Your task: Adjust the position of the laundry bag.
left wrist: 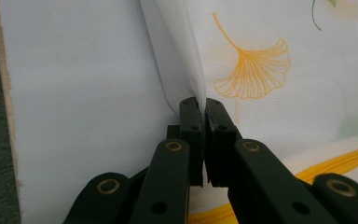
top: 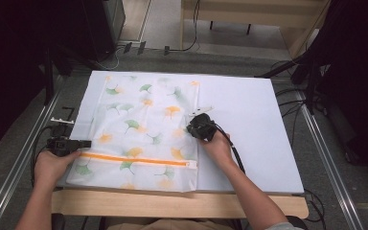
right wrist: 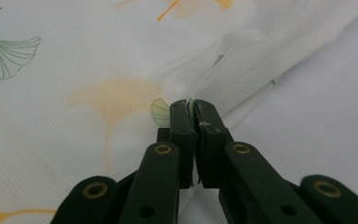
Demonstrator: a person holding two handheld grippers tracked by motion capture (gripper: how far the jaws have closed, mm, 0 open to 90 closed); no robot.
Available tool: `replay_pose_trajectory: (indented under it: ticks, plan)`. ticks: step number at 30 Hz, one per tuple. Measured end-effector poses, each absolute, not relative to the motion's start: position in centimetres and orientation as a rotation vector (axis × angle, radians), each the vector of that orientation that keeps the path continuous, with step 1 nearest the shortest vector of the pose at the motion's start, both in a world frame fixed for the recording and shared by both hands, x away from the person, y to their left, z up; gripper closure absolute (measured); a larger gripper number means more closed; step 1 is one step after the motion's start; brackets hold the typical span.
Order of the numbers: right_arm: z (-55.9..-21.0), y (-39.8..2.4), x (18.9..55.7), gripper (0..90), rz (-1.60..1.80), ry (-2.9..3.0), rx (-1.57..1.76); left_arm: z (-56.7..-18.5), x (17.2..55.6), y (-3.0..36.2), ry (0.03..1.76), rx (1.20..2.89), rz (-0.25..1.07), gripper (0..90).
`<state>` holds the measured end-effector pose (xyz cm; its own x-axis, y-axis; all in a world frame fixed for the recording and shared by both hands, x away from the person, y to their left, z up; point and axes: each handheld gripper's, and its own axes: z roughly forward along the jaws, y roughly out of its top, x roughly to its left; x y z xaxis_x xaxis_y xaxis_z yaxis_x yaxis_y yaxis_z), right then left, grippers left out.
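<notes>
High view: one white mesh bag printed with green and orange ginkgo leaves [top: 143,129] lies flat on the left half of the white-topped table [top: 249,124]. Its long axis runs from the near edge to the far edge; one orange zipper [top: 139,160] crosses it near the near end. The left tongs [top: 79,143] meet the bag's left edge; the right tongs [top: 194,125] meet its right edge.

Left gripper view: the left tongs [left wrist: 203,106] are clenched on a raised fold of mesh.

Right gripper view: the right tongs [right wrist: 191,108] are clenched on the bag's seamed edge.
</notes>
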<state>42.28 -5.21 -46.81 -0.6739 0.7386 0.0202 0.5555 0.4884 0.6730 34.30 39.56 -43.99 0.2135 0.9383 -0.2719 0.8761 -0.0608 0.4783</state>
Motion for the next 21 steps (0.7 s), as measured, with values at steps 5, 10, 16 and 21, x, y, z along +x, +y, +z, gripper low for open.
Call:
replay_pose_trajectory:
  ticks: [5, 10, 16, 21]
  plan:
    - [-46.8, -5.2, 42.3, 90.0, 0.964, 2.470, 1.100, -44.0, 34.3, 39.7, 1.672, 1.938, 0.143, 89.0]
    - [-46.6, -5.5, 42.6, 90.0, 0.982, 2.482, 1.131, -43.9, 34.2, 39.8, 1.666, 1.925, 0.127, 89.3]
    - [-45.8, -6.5, 42.9, 90.0, 0.989, 2.478, 1.174, -43.1, 34.0, 39.3, 1.626, 1.903, 0.134, 89.9]
    - [-45.5, -7.5, 43.2, 90.0, 0.963, 2.469, 1.199, -42.8, 34.0, 38.1, 1.592, 1.912, 0.128, 89.8]
